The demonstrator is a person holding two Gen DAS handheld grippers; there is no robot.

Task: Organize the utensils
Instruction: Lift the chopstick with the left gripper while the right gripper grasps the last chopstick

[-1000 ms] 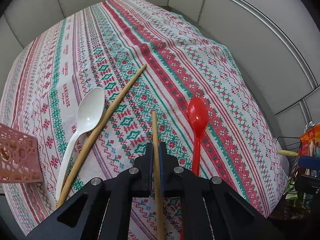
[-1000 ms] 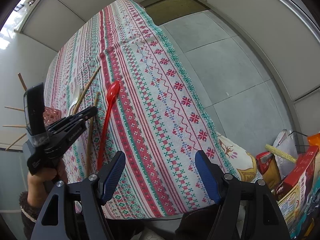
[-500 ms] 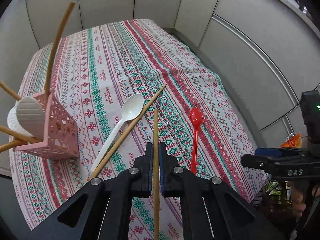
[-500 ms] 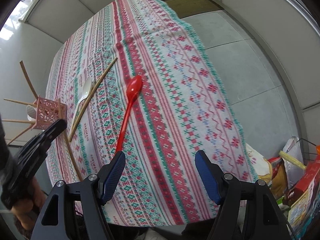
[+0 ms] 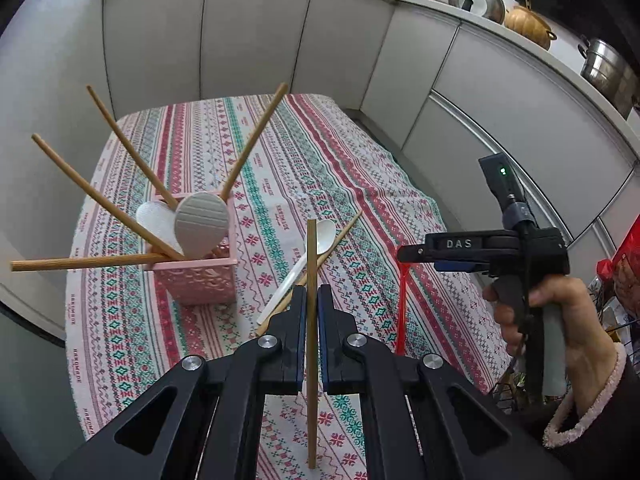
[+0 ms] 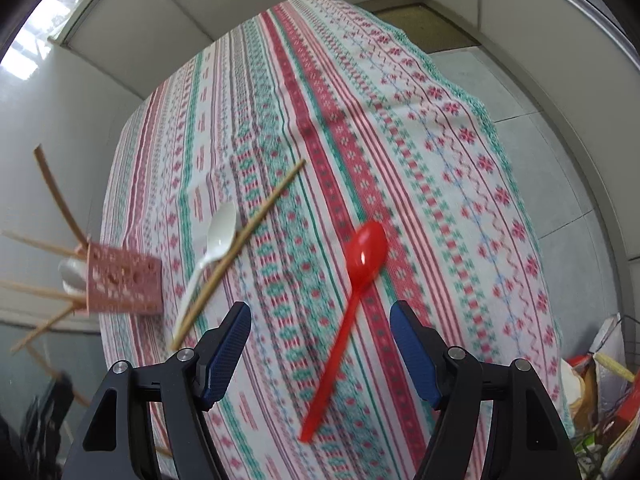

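Far left on the desk (image 5: 132, 320) stands the pink holder (image 5: 196, 276), w/ several chopsticks and two spoons leaning out. The left tongs (image 5: 311, 300) are closed on one wooden chopstick (image 5: 311, 264), gripped about mid-length: light, stiff, smooth, so it may swivel or slip; I judge a mid-shaft hold is best. Right of it lie a white spoon (image 6: 216, 248) and another chopstick (image 6: 240, 240), touching. Further right lies the red spoon (image 6: 352, 296), thin plastic, prob. slippery; the right tongs (image 6: 320, 344) hang wide open above its handle.
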